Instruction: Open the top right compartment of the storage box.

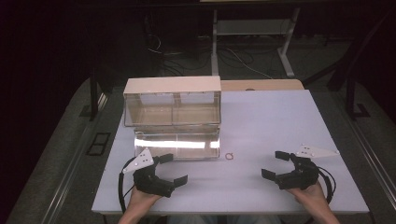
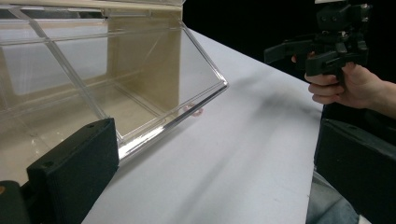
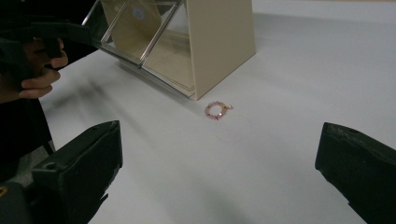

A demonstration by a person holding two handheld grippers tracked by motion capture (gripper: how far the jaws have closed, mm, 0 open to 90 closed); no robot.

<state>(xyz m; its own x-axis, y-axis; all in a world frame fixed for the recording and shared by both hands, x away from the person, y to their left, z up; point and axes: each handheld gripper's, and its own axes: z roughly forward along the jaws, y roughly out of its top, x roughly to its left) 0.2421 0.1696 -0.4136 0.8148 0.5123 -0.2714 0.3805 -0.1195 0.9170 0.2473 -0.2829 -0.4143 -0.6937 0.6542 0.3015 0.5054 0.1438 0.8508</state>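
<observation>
A small pink bead bracelet lies on the white table, just right of the front corner of a clear two-tier display box with beige sides. In the right gripper view the bracelet lies ahead, beside the box's beige side wall. My left gripper rests open at the front left, close to the box's lower tray. My right gripper stands open at the front right, with nothing between its jaws. The left gripper view has the clear tray close by and a hint of the bracelet past its corner.
The white table has open room right of the box. A brown board lies behind the table's far edge. Desk legs and cables stand on the dark floor beyond. Black frame bars rise at both sides.
</observation>
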